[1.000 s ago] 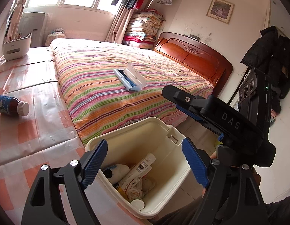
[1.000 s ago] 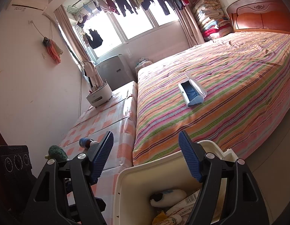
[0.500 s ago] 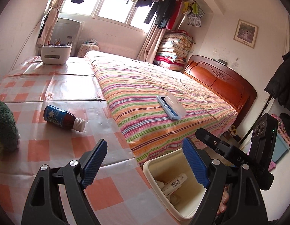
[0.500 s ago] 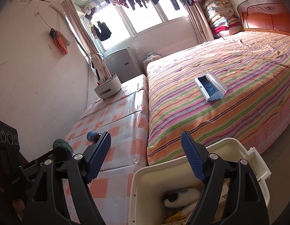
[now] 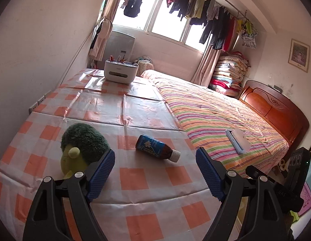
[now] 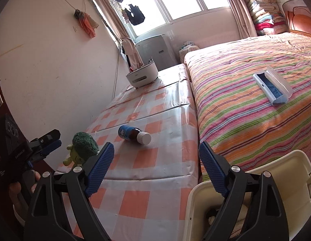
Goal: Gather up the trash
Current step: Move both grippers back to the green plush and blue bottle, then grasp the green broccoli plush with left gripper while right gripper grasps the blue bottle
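Nearest of all, both grippers are empty. The left gripper (image 5: 155, 168) stands wide with nothing between its blue pads, and the right gripper (image 6: 156, 167) has its jaws opening, also with nothing between them.

Just beyond them, on the checked table (image 5: 133, 180), the bottle (image 5: 157, 148) lies on its side, white cap toward the bed — that looks like the next piece of trash. The left gripper is lined up on it. I'd say the way to do this well is to come down over the dark body, not the cap, with the pads across its width so it can't roll away. The plush toy (image 5: 83, 146) sits close on the left, just beside the left pad, so the approach should stay clear of it; it hardly looks like rubbish.

The bin (image 6: 276, 172) stands at the table's near corner, under the right gripper. Only a sliver of its inside shows — something pale and something dark, too hidden to name.

Farther off on the table is a white organiser (image 5: 121, 73) with small items standing in it. On the striped bed (image 5: 215, 116) lies an open case (image 6: 273, 86) with a blue lining.
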`<state>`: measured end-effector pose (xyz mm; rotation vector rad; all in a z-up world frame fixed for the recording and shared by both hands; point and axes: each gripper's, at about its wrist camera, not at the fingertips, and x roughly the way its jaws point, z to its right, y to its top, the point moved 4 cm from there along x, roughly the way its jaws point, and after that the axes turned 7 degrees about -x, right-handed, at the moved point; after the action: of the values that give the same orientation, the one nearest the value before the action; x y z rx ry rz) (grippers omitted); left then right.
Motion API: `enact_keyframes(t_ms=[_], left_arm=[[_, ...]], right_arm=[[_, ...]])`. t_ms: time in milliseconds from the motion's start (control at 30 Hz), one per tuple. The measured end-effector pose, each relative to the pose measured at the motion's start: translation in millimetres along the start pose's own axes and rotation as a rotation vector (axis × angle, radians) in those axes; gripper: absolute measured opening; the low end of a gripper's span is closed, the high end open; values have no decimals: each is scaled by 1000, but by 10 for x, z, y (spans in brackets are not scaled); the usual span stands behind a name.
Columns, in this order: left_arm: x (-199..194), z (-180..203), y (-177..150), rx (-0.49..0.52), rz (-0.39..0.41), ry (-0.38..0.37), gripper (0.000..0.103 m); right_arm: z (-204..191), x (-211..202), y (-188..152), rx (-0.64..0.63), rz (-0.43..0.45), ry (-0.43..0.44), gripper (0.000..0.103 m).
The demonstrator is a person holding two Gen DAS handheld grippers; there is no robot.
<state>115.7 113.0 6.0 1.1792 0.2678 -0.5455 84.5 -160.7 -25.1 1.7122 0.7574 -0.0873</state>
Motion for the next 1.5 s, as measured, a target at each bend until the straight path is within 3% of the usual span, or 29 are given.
enact_keyframes(t_ms=[167, 267, 400, 533, 867, 1100, 1167, 1200, 1300, 1500], left_arm=[[-59, -416, 176, -34, 5, 49, 80], [4, -637, 230, -78, -26, 41, 80], [154, -866, 222, -129, -92, 11, 80], [306, -957, 212, -118, -154, 6, 80], [763, -1179, 124, -154, -282, 53, 80], [863, -1243, 135, -192, -278, 61, 80], [882, -1253, 121, -204, -280, 54, 80], [897, -1260, 112, -212, -286, 52, 80], [901, -1248, 100, -222, -284, 54, 80], [847, -1196, 56, -204, -270, 69, 70]], right_arm=[[-333, 342, 131, -135, -52, 120, 86], [-515, 603, 208, -259, -114, 176, 86], [-706, 953, 296, -411, -185, 206, 86], [-850, 1286, 345, -529, -257, 208, 86], [-976, 2055, 445, -611, -413, 249, 86], [-912, 2605, 255, -669, -572, 197, 86], [-902, 2690, 171, -686, -609, 183, 77], [-905, 2712, 128, -691, -626, 188, 61], [-892, 2702, 115, -649, -613, 189, 44], [-867, 2440, 62, -569, -553, 184, 43]])
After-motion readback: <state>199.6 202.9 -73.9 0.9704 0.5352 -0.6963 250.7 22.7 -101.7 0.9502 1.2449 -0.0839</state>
